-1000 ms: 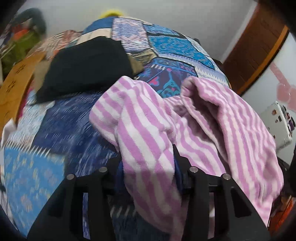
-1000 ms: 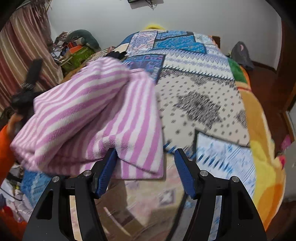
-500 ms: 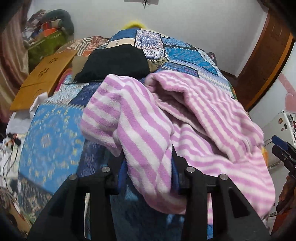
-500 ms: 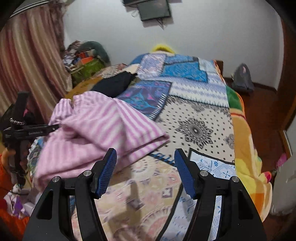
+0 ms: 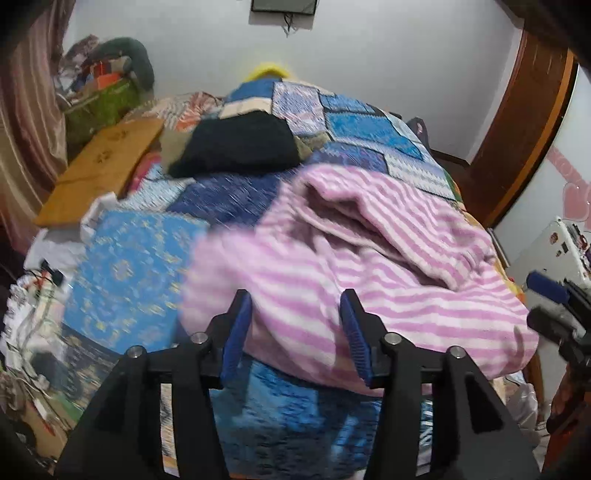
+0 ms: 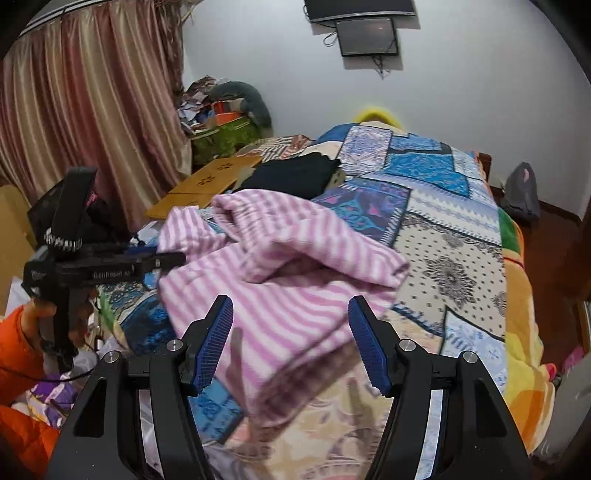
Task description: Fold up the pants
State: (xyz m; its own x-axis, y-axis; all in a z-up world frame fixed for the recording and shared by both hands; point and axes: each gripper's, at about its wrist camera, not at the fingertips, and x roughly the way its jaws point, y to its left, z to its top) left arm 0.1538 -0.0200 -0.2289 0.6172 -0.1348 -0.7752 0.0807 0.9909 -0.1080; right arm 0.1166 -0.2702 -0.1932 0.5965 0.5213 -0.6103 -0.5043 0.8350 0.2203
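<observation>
pink striped pants dropped on the bed, both tools free

bedroom with a patchwork bedspread fills both views, a striped curtain hangs at the left and a dark screen sits high on the white wall. near the bed's front edge lie the pink and white striped pants, bunched, with one thick layer flopped over another and the edges uneven. behind them rests a black garment beside a wooden board.

the left tool has just been opening; its blue pads stand apart with striped cloth beyond the gap and nothing pressed between them, so it has let go. the right tool is spread too and grips nothing, hovering above the near edge of the pants. a hand in an orange sleeve holds the left tool at the left of the right view.

by the look of it a fold has just been laid, but it is loose. the next move probably calls for pinching two corners of the near edge, pulling the cloth flat and squaring the layers before folding again.
</observation>
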